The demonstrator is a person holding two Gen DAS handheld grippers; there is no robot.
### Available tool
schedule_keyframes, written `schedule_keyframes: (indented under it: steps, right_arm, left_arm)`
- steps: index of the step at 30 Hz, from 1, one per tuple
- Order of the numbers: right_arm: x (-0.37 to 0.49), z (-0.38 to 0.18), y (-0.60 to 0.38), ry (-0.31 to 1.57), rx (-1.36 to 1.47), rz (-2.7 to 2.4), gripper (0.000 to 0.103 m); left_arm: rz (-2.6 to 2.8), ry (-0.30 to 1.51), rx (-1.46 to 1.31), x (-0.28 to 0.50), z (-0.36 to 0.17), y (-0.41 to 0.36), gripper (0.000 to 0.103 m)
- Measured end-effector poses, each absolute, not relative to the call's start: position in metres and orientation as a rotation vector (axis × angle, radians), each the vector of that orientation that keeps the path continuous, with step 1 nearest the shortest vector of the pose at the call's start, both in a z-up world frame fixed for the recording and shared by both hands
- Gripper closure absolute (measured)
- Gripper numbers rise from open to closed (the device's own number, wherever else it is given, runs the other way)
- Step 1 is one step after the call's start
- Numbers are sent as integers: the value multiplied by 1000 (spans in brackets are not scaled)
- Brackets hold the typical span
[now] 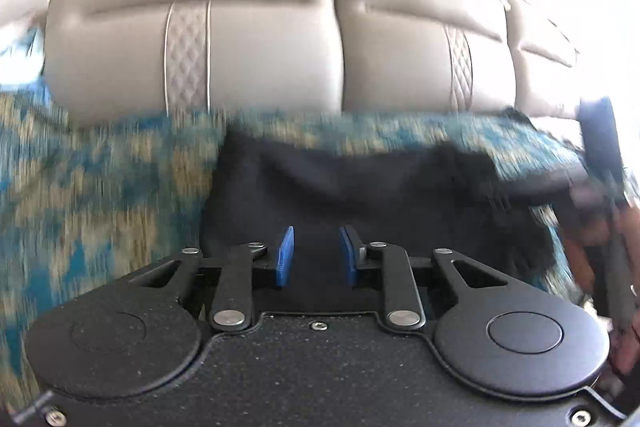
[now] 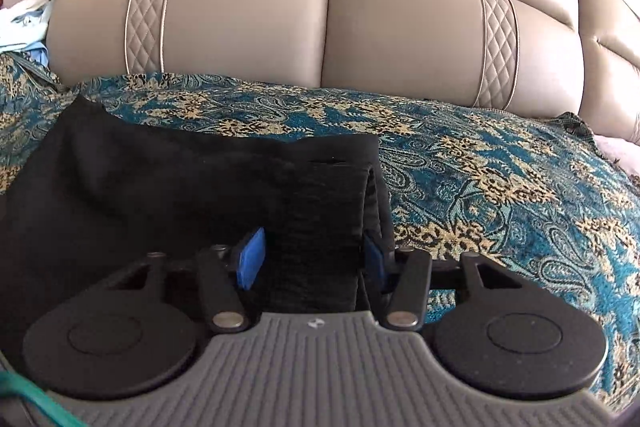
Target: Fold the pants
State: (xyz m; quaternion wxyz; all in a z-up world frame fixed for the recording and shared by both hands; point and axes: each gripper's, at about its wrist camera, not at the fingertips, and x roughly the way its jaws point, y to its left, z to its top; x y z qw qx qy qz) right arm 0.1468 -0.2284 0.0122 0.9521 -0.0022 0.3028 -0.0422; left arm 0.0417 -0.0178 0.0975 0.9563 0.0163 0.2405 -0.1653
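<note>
Right gripper (image 2: 312,259) fingers straddle the pants (image 2: 160,187) waistband without pinching; left gripper (image 1: 316,255) gapes empty — fabric could slip toward six o'clock.

Both wrist cams low, close, facing sofa back (image 2: 328,27); share pants (image 2: 160,187).

A home bedroom: padded beige headboard (image 2: 328,19) behind a teal paisley bedspread (image 2: 500,179)

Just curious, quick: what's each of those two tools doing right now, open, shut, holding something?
Left tool: open, above the black pants, gripping nothing.
Right tool: open, astride a folded edge of the pants; grip not clear.
</note>
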Motion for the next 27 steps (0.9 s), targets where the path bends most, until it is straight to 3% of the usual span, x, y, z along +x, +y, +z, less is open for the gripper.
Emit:
schedule_keyframes:
  steps: [3,10,16,21,27]
  right_arm:
    - [146,12,-228,611,-11,-83,36]
    - [149,10,-230,614,11,-78,34]
    - [154,9,-235,616,32,-68,27]
    - [160,8,-245,621,80,-80,14]
    - [168,8,-267,647,160,-46,10]
  left_arm:
    - [-322,452,65,85,105,-26,79]
    - [-208,548,53,179,83,-30,82]
    - [-141,549,34,204,62,-28,87]
    - [-114,556,-6,212,60,-25,87]
    - [-134,561,-2,204,69,-20,83]
